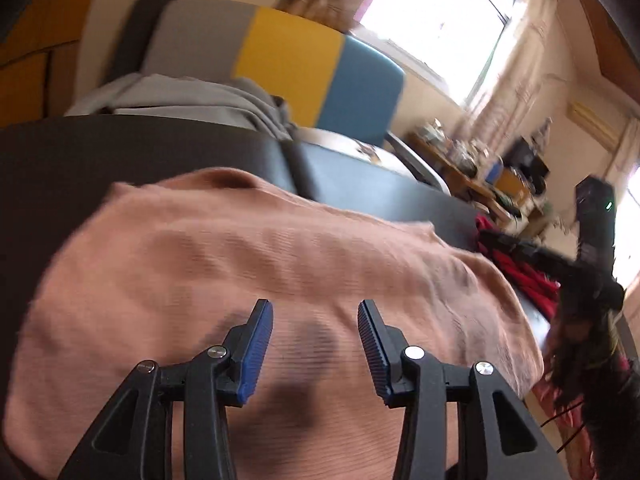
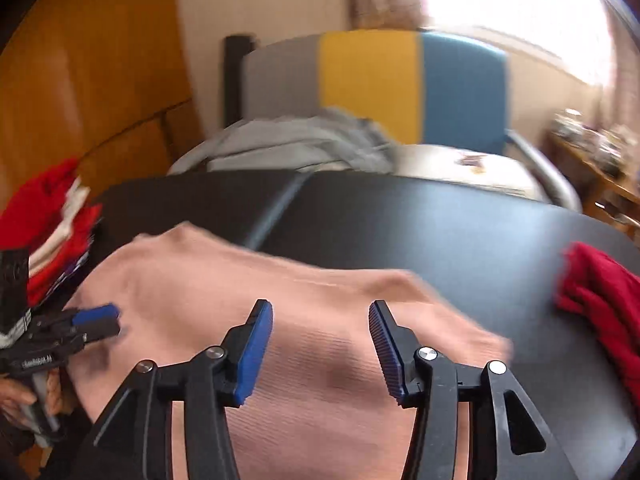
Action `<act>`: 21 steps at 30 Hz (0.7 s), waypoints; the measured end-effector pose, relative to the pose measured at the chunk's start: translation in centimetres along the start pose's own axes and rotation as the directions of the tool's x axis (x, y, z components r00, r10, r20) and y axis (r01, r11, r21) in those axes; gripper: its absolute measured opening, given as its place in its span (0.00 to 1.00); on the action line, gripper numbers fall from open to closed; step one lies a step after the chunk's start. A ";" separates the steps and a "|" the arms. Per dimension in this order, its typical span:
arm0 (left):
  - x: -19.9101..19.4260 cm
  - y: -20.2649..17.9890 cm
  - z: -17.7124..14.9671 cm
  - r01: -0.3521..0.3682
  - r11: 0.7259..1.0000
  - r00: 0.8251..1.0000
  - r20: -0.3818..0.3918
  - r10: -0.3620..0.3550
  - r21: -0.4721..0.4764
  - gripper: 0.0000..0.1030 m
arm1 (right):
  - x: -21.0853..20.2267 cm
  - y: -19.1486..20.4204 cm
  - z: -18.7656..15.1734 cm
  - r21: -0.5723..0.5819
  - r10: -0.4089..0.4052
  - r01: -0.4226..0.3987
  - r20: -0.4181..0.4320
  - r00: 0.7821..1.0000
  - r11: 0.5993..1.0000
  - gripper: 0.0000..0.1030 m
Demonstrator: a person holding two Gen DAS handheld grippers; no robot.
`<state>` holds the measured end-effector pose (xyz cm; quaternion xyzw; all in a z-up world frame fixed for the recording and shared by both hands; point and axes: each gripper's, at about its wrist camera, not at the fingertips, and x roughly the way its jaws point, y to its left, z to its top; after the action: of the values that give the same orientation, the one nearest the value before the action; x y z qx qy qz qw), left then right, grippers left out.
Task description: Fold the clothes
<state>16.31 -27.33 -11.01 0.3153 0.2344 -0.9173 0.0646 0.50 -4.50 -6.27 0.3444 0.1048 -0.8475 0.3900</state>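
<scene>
A pink ribbed garment (image 1: 260,260) (image 2: 280,300) lies spread over the black table (image 1: 60,168) (image 2: 440,220). My left gripper (image 1: 315,308) hovers just above its near part, open, with nothing between the blue pads. My right gripper (image 2: 320,308) also stands open over the same garment, with only cloth showing below the gap. In the right wrist view the left gripper (image 2: 106,320) reaches in from the left edge, over the garment's left side, with a hand (image 2: 16,396) behind it. Both views are blurred.
A crumpled red garment (image 2: 600,300) (image 1: 516,272) lies on the table's right side. A stack of red and white folded clothes (image 2: 52,220) sits at the left. Behind the table, a grey garment (image 2: 300,144) (image 1: 192,96) lies on a chair with a grey, yellow and blue back (image 2: 372,80).
</scene>
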 end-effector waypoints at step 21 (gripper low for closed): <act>-5.2 14.4 1.7 -0.047 0.992 0.997 -0.060 0.041 -0.116 0.48 | 7.6 -0.7 -2.9 0.076 0.054 -0.049 -0.071 0.996 0.996 0.71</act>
<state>23.38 -40.97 -12.29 0.3423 0.2828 -0.8908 0.0965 -2.04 -7.19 -13.54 0.3919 0.0786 -0.8274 0.3946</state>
